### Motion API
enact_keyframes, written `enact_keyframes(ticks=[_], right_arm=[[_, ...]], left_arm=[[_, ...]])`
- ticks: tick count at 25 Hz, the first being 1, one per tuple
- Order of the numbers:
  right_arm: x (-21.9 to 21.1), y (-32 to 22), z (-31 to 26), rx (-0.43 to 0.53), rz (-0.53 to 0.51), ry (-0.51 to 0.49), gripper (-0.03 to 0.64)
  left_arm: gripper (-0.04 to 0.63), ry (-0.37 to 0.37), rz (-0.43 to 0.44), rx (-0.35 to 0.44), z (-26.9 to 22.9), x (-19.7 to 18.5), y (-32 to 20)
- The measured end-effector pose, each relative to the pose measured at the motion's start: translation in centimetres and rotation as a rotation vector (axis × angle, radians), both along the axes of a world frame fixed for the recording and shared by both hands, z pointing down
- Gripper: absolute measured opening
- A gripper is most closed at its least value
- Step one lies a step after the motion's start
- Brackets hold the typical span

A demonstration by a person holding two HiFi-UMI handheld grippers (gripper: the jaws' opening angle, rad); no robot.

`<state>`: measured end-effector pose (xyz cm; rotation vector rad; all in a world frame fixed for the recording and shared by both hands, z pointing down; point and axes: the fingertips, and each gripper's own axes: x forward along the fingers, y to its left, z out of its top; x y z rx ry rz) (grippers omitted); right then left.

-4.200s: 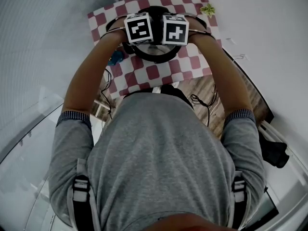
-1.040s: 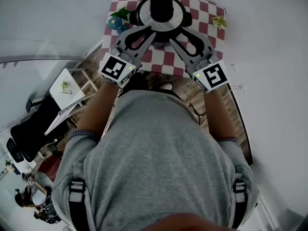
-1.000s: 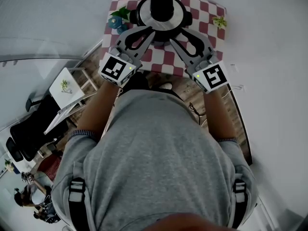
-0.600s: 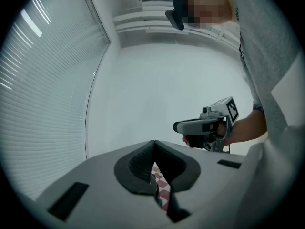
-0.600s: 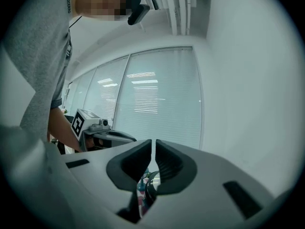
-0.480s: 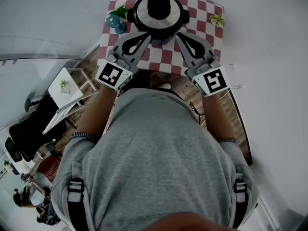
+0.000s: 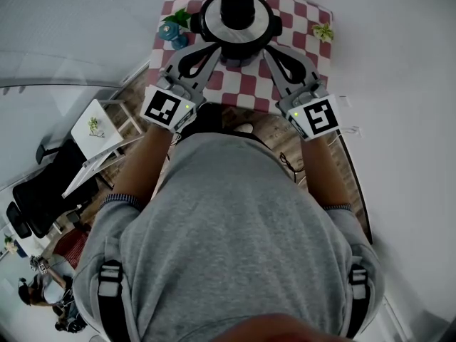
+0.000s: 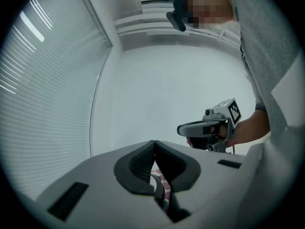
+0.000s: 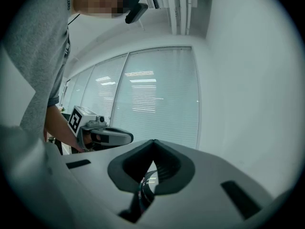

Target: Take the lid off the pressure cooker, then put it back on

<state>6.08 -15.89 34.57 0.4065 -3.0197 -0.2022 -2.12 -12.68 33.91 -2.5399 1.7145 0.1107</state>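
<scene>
— What are the grippers doing?
— The left gripper [image 8: 154, 143] is pressing its jaws tip to tip on nothing. The right gripper [image 9: 154, 142] is doing the same.
— And the cooker?
— The cooker [image 7: 202, 26] is sitting on the checked cloth [image 7: 246, 84], just beyond both tips, which are pointing at its near side from left and right. The lid [image 7: 239, 31] is resting on it, knob up.

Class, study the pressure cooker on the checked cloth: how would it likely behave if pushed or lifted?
The pressure cooker looks broad and squat, so it is probably heavy and unlikely to tip. Its shiny lid may be slippery; the black knob on top offers a surer hold. Pushed, it might drag the checked cloth rather than slide.
</scene>
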Motion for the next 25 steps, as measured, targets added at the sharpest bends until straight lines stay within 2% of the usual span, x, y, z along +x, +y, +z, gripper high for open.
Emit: enact_keyframes(ticks=[3, 25], right_arm=[[0.2, 0.0, 0.3, 0.0, -0.001, 0.015, 0.005], [1.0, -1.0, -0.4, -0.038, 0.009, -0.05, 0.005]], left_arm=[[0.018, -0.001, 0.002, 0.0, -0.1, 0.0, 0.1], [0.018, -0.019, 0.009, -0.002, -0.2, 0.9, -0.7]])
